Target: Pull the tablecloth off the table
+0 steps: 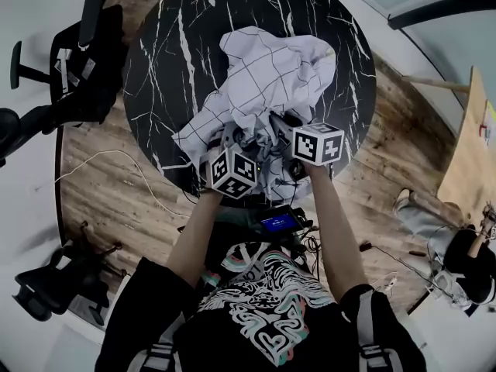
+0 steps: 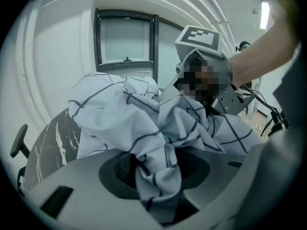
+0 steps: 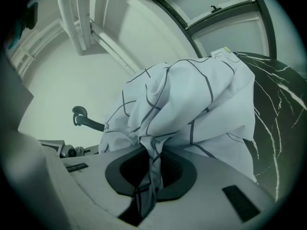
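Head view: the checked tablecloth [image 1: 271,76] is seen bunched on the round black marble table [image 1: 170,45], its near edge met by the left gripper [image 1: 232,144] and right gripper [image 1: 280,130].

Left gripper view: a thick fold is apparently clamped between the jaws.

Right gripper view: a thin twist is pinched tight.

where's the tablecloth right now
In the head view the tablecloth lies bunched over the middle and near side of the round black table. Its near edge is clamped in the left gripper and right gripper.
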The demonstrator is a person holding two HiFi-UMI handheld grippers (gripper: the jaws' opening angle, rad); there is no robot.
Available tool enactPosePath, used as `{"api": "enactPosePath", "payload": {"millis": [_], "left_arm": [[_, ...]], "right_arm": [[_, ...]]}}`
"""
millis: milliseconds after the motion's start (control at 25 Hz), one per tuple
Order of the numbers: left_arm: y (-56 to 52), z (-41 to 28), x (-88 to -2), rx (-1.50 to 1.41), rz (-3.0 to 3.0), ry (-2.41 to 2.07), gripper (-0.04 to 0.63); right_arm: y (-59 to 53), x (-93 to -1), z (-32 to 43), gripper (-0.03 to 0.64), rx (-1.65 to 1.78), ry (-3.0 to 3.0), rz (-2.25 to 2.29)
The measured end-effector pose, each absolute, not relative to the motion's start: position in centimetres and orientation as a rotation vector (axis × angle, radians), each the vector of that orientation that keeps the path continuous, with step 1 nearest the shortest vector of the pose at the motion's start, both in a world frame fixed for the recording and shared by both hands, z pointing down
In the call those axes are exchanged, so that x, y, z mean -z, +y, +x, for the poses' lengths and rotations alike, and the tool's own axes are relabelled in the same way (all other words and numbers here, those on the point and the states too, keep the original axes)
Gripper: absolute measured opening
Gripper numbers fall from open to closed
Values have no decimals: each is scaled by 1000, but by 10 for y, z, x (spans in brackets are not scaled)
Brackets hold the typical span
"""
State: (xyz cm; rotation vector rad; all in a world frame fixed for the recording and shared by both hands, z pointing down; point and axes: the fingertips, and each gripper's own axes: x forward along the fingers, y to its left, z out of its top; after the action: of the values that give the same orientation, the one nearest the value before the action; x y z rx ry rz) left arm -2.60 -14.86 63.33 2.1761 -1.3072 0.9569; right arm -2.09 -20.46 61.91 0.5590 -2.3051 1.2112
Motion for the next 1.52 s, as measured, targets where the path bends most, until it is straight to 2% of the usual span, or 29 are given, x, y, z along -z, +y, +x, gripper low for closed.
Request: {"api": "enactPosePath", "payload": {"millis": [1520], "left_arm": [[-156,-36,-527,-966,2295,-1578,170]], "right_arm": [[-202,-491,-31,38,-999,-2666,633]]}}
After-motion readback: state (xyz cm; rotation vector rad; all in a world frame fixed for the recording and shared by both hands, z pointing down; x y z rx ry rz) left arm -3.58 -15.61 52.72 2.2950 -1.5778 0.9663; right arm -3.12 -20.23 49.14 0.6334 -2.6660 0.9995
